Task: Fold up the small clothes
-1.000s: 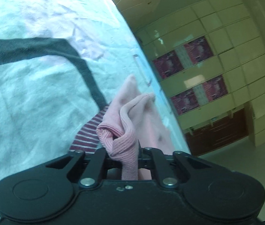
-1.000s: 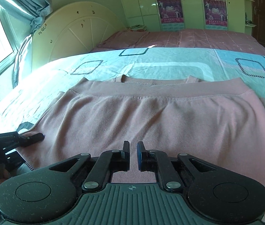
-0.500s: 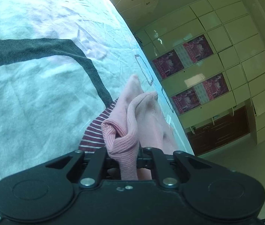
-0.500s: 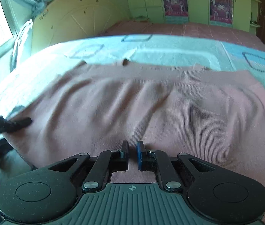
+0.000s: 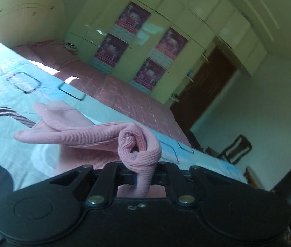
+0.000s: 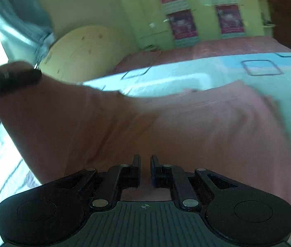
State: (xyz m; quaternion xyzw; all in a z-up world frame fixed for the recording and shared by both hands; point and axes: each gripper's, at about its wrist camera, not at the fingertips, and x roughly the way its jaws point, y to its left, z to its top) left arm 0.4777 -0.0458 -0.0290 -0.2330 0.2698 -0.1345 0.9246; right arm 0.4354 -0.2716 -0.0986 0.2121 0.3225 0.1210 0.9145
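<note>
pink knit garment (image 5: 87, 131) lies on the bed, one bunched corner of it clenched between the fingers of the left gripper (image 5: 143, 177), where the ribbed cloth rolls into a thick twist (image 5: 139, 148) just above the fingers and a flat fold of it stretches away to the left over the sheet. the rest of the same garment (image 6: 166, 127) shows in the right wrist view as a broad pink sheet, its left corner raised and pinched by the left gripper (image 6: 11, 78) at the upper left of that view, the cloth slanting down from there to where it lies flat on the bedspread. the right gripper (image 6: 145, 170) sits low over the near edge of the garment with its two fingers close together and a narrow gap between them; whether any cloth is caught in that gap cannot be told, since the view is blurred. under the garment is a pale blue bedspread (image 5: 5, 94) printed with dark outlined squares, with a reddish quilt (image 5: 125, 96) beyond it. a cream rounded headboard (image 6: 83, 51) stands at the head of the bed, and a pale green wardrobe (image 5: 166, 37) with purple posters (image 5: 112, 49) on its doors lines the far wall beside a brown door (image 5: 207, 86).
</note>
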